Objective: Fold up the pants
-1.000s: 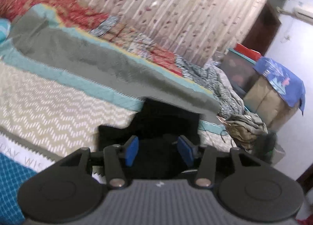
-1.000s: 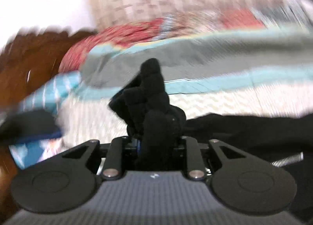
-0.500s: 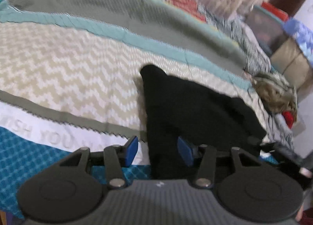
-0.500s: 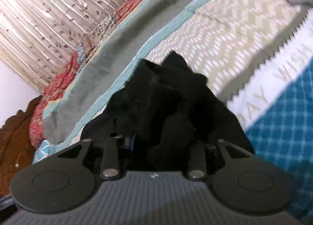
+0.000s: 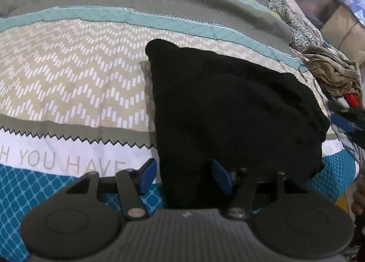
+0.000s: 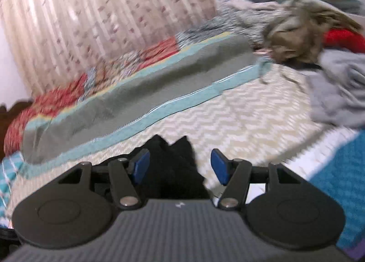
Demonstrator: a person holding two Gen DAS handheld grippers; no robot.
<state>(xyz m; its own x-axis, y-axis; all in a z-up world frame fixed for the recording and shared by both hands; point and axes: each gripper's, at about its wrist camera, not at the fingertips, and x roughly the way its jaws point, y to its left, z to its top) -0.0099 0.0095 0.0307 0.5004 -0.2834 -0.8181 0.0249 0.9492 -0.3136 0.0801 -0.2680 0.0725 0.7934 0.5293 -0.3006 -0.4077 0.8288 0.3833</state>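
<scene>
The pants (image 5: 228,107) lie on the bed (image 5: 68,75), spreading ahead of the left gripper (image 5: 184,176) and to its right, their near edge between its parted fingers. Ahead of the right gripper (image 6: 180,166) lies one end of the pants, with a clothes heap (image 6: 303,34) far ahead to its right and a curtain (image 6: 91,16) behind the bed.

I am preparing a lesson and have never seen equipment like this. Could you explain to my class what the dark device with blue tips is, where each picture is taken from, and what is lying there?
Each picture comes from a camera mounted on a hand-held gripper, looking forward along its two blue-padded fingers. A person holds one in each hand. The left gripper and the right gripper are both open and grip nothing. Black pants lie folded on a patterned bedspread. A pile of other clothes sits at the far side, before a curtain.
</scene>
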